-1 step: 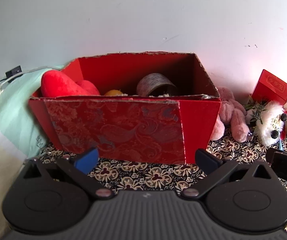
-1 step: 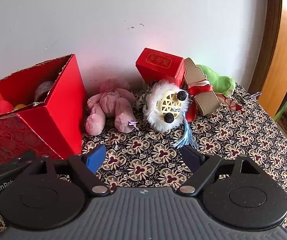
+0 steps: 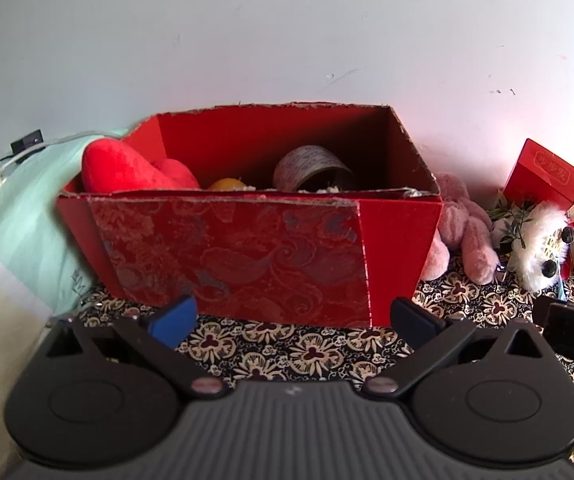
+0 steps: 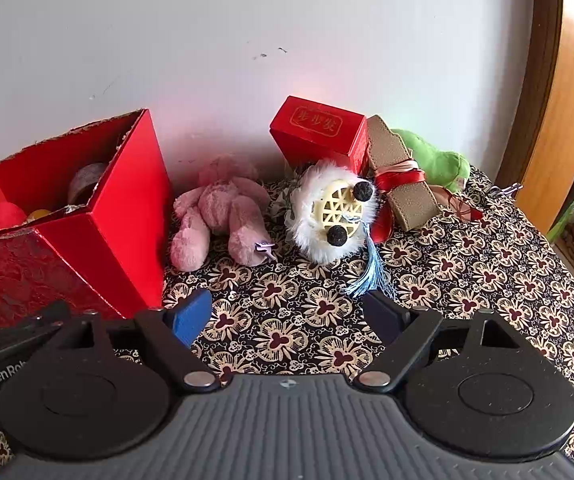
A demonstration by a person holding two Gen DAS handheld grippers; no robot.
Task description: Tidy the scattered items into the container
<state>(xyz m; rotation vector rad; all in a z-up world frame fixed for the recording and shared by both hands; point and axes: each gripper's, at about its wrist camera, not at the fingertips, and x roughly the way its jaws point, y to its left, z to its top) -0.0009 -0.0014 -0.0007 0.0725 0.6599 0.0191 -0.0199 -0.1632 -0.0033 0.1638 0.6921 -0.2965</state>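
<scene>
My left gripper point(image 3: 293, 314) and right gripper point(image 4: 289, 312) both hang spread wide and empty above the floral-patterned tablecloth point(image 4: 467, 272). The open red cardboard container point(image 3: 247, 256) fills the left view's centre, already holding a red plush, a tape roll and something yellow. Still outside it, centre of the right view, lie a pink plush toy point(image 4: 223, 212), a white fluffy ornament with a blue tassel point(image 4: 333, 212), a small red gift box point(image 4: 321, 132), a tan ribbon-tied roll point(image 4: 401, 176) and a green plush point(image 4: 435, 160). My worry: they touch, so pinching one could drag its neighbour, or the tassel could snag.
</scene>
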